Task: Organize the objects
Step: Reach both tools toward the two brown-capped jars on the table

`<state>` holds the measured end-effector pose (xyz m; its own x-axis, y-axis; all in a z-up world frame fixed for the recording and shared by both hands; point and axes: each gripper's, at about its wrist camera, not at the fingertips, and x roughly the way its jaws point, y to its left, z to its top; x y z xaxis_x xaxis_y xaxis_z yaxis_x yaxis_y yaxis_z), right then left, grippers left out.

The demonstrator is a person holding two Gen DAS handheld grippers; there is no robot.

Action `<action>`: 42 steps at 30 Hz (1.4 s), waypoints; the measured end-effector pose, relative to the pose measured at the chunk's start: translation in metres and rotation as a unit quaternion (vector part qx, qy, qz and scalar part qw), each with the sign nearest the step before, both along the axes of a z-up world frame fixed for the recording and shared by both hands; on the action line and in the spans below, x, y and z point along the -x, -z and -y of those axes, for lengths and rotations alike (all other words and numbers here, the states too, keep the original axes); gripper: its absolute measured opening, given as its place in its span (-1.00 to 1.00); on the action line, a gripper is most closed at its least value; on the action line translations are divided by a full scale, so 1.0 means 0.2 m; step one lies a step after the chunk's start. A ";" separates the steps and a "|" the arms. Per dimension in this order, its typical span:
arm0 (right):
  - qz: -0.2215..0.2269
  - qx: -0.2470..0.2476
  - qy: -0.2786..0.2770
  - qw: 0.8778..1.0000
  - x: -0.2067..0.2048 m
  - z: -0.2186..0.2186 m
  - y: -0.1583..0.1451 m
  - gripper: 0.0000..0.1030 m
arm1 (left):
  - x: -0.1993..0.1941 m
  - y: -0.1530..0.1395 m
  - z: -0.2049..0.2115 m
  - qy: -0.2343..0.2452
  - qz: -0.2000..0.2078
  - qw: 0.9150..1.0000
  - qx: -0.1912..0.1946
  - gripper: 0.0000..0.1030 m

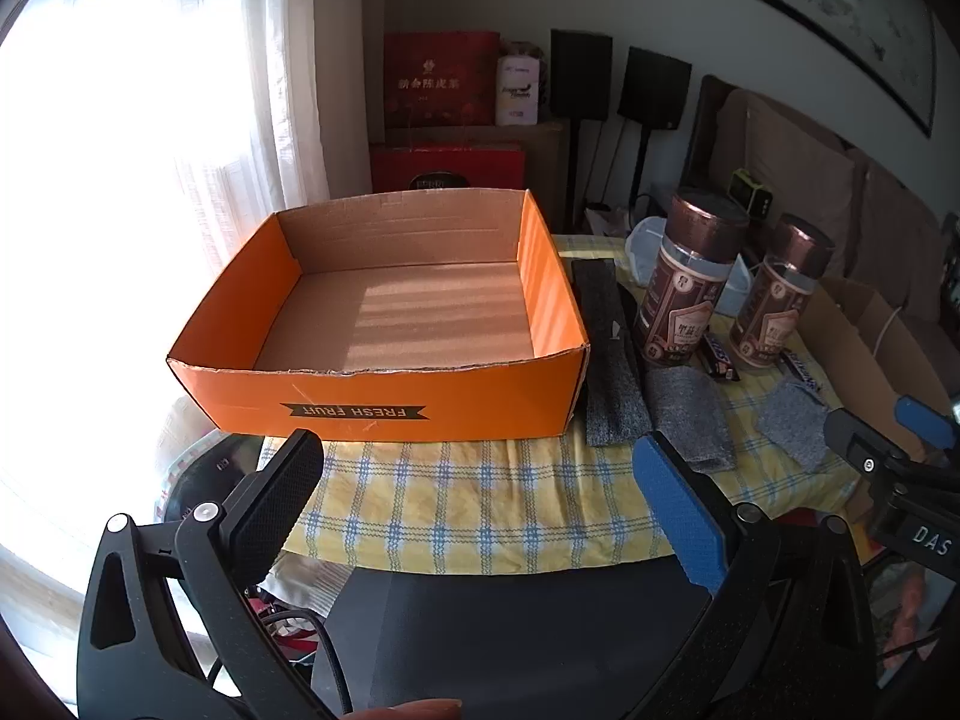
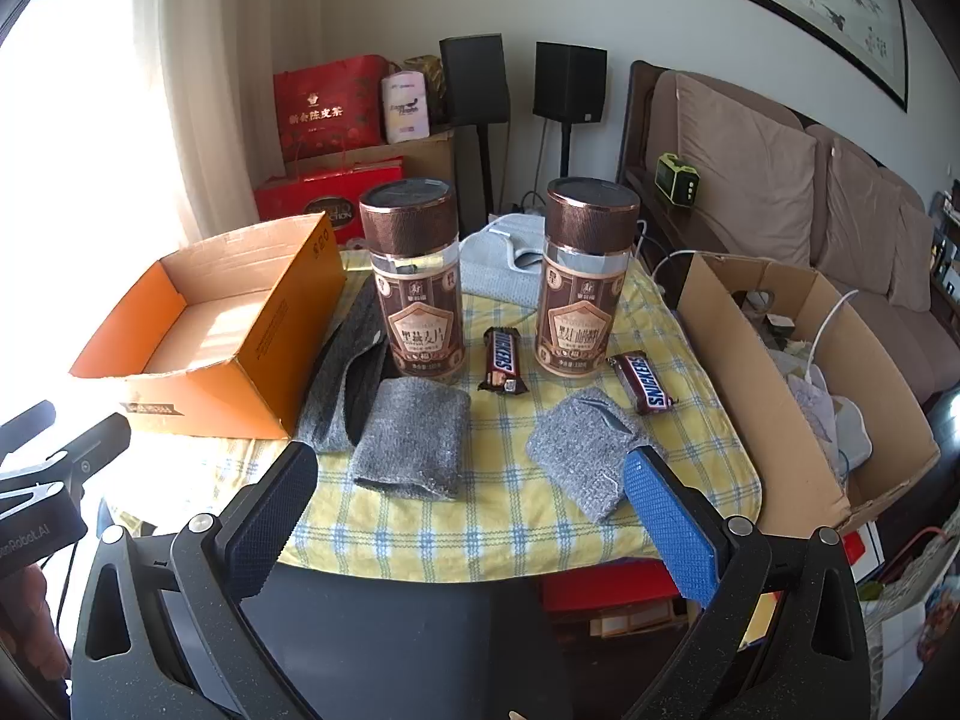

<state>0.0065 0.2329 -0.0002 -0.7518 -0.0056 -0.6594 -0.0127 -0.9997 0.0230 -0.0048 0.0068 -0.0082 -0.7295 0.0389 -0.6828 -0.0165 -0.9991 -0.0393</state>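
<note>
An empty orange cardboard box [image 1: 384, 396] [image 2: 258, 348] sits on the left of a yellow checked tablecloth [image 1: 480, 498] [image 2: 510, 516]. Two brown-lidded jars [image 2: 417, 288] [image 2: 585, 282] stand behind two Snickers bars [image 2: 503, 360] [image 2: 643, 383]. Two folded grey cloths [image 2: 414, 438] [image 2: 585, 450] and a long dark cloth [image 2: 342, 378] lie in front. My left gripper [image 1: 480, 498] is open and empty, in front of the box. My right gripper [image 2: 474, 510] is open and empty, before the grey cloths.
A plain cardboard box [image 2: 774, 396] with cables and clutter stands at the table's right edge. A grey pouch [image 2: 504, 264] lies behind the jars. Red gift bags [image 2: 330, 102], speakers [image 2: 570, 81] and a sofa [image 2: 780, 180] are beyond the table.
</note>
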 end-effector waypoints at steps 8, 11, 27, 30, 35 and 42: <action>0.001 -0.001 0.003 1.000 0.00 -0.02 0.01 1.00 | 0.01 0.00 -0.02 0.008 -0.007 1.000 -0.001 1.00; 0.000 -0.004 0.004 1.000 0.01 -0.03 0.01 1.00 | 0.02 -0.01 -0.04 0.021 -0.019 1.000 -0.012 1.00; -0.040 -0.007 0.025 0.999 0.13 -0.27 -0.03 1.00 | 0.18 -0.05 -0.23 0.088 -0.064 0.994 -0.024 1.00; -0.044 -0.002 0.029 0.999 0.17 -0.33 -0.04 1.00 | 0.24 -0.04 -0.29 0.103 -0.063 0.992 -0.026 0.98; -0.047 0.011 0.028 0.998 0.29 -0.41 -0.04 0.99 | 0.36 -0.06 -0.37 0.119 -0.068 0.990 -0.040 0.98; -0.044 0.006 0.025 0.999 0.47 -0.49 -0.03 0.99 | 0.54 -0.05 -0.50 0.133 -0.065 0.988 -0.039 0.98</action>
<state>-0.0880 0.3311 0.0059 -0.8064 0.0253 -0.5908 -0.0600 -0.9974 0.0391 -0.1121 0.1076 0.0021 -0.7676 0.2906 -0.5712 -0.2884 -0.9526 -0.0971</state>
